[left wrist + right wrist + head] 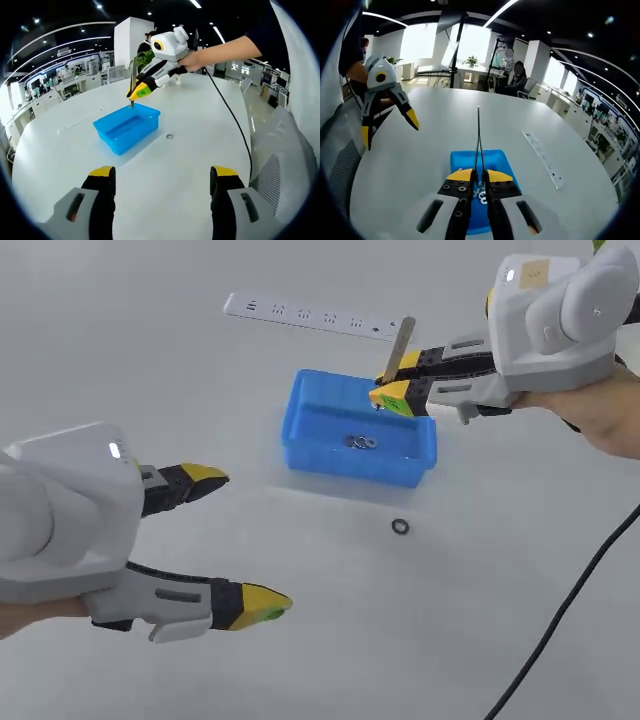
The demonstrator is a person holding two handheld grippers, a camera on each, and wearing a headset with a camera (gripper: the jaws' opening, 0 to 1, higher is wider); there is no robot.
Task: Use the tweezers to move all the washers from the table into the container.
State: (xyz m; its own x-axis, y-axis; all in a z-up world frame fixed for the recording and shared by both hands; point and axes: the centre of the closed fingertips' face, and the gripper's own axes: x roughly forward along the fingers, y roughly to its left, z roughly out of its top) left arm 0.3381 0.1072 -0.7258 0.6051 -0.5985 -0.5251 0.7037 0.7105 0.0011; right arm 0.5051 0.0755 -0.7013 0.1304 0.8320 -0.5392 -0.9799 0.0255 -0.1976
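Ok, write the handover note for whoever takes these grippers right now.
Left gripper: open, empty, above the table on the near side.
Right gripper: shut on the tweezers, tips down over the far edge of the blue container. I cannot tell whether they carry a washer.
Done: a few washers lie in the container.
Left: one washer lies on the table just in front of the container. Pick it up with the tweezers and drop it in.

White table (pixel 150 360): blue container (pixel 350 466), lone washer (pixel 400 527) near it, power strip (pixel 310 317) beyond.
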